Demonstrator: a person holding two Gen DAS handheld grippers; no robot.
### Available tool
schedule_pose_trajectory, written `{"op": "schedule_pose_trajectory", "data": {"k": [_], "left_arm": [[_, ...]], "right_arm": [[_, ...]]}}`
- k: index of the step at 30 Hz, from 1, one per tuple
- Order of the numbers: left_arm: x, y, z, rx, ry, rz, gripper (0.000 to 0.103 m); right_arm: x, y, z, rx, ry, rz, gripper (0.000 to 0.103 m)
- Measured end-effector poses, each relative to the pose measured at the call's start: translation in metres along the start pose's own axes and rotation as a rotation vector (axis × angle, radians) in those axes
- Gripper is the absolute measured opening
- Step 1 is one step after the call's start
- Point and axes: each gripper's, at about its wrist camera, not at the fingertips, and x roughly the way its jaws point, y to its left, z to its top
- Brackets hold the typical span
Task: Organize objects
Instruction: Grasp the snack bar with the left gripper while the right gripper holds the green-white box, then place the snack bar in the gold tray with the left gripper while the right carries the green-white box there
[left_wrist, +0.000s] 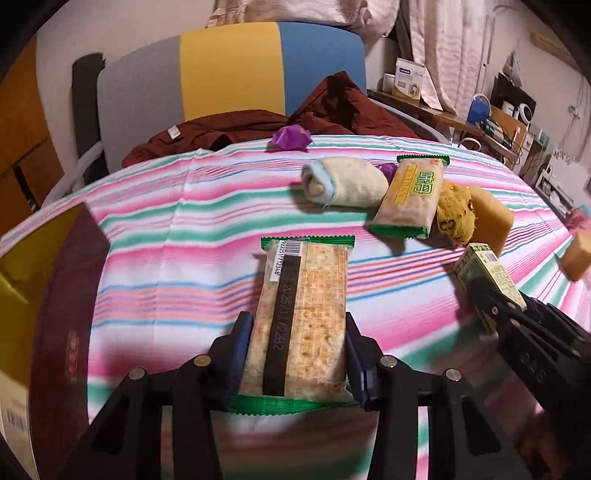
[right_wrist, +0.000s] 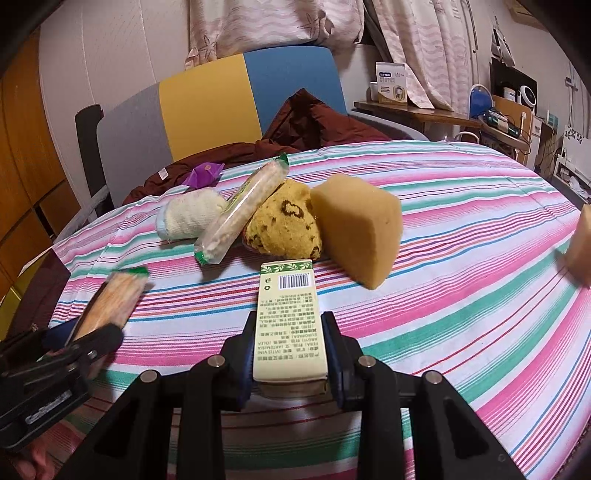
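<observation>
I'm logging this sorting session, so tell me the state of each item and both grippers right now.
left gripper: jaws shut on cracker packet, held.
right gripper: jaws shut on green box, held.
second cracker packet: loose, leaning on yellow cloth.
rolled sock: lying rolled.
sponge: tilted on striped cover.

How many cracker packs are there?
2. One cracker pack is in the left gripper; the other leans on the cloth roll. More could be hidden.

We're in a home bedroom: striped bedspread (right_wrist: 461, 206) underfoot, curtains (right_wrist: 417, 44) hanging behind, a cluttered desk (right_wrist: 413, 110) beyond the bed's far corner.
</observation>
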Motion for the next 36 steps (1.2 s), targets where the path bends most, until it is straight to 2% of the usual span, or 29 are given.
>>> {"op": "schedule_pose_trajectory", "data": {"k": [6, 11, 21, 26, 32, 36], "left_arm": [[-0.028, 0.021, -0.008, -0.061, -0.025, -0.018, 0.047], [-0.055, 0.039, -0.010, -0.069, -0.054, 0.007, 0.047], [-0.113, 0.109, -0.015, -0.176, -0.139, 0.055, 0.047], [-0.126, 0.150, -0.022, -0.247, -0.134, 0.102, 0.047], [-0.126, 0.206, -0.027, -0.335, -0.109, 0.175, 0.047], [-0.115, 0.239, -0.033, -0.400, -0.050, 0.201, 0.047]], "right_arm": [[0.001, 0.002, 0.000, -0.017, 0.003, -0.020, 0.031], [0.001, 0.006, 0.000, -0.038, 0.005, -0.045, 0.031], [-0.002, 0.011, 0.000, -0.063, -0.017, -0.085, 0.031], [-0.015, 0.028, -0.003, -0.140, -0.091, -0.118, 0.030], [-0.015, 0.038, -0.003, -0.197, -0.094, -0.118, 0.030], [-0.013, 0.038, -0.002, -0.194, -0.089, -0.119, 0.030]]}}
